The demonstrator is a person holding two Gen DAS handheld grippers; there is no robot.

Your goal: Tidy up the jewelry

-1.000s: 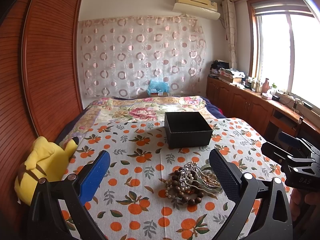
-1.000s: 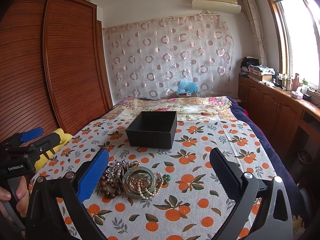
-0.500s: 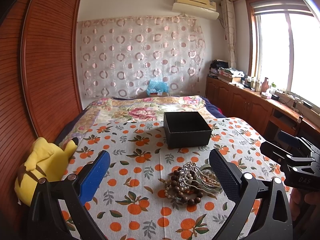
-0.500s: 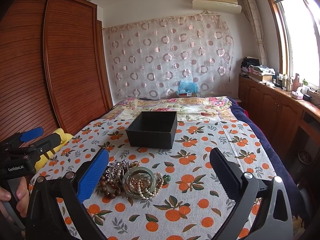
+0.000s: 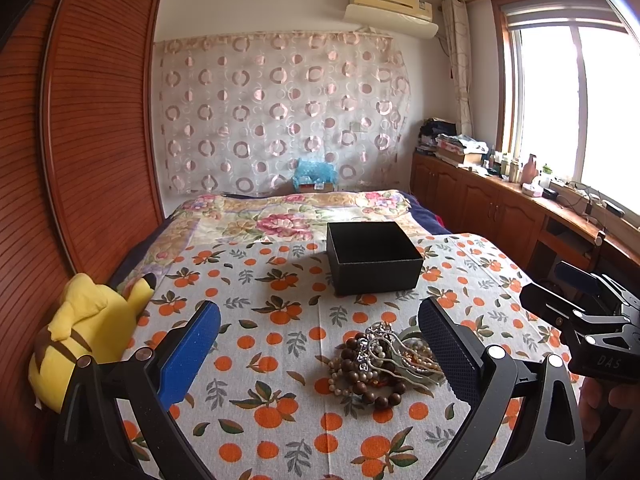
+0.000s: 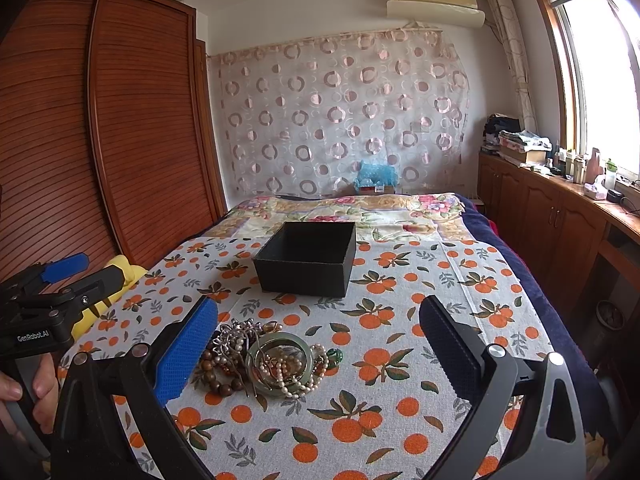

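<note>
A pile of jewelry (image 5: 382, 362) lies on the orange-print cloth: brown bead bracelets, pearl strands, a silver hair comb. In the right wrist view the jewelry pile (image 6: 264, 360) also shows a green jade bangle (image 6: 280, 364). An open black box (image 5: 372, 258) stands behind the pile, seen empty in the right wrist view (image 6: 306, 258). My left gripper (image 5: 320, 344) is open above the cloth, the pile near its right finger. My right gripper (image 6: 320, 340) is open, the pile near its left finger. Each gripper shows at the other view's edge.
A yellow plush toy (image 5: 84, 328) lies at the bed's left edge by the wooden wardrobe (image 5: 80, 140). Wooden cabinets (image 5: 500, 208) run along the right under the window. A floral quilt (image 5: 288, 216) covers the far half of the bed.
Both views have barely shifted; the grippers stay open and the jewelry and box have not moved.
</note>
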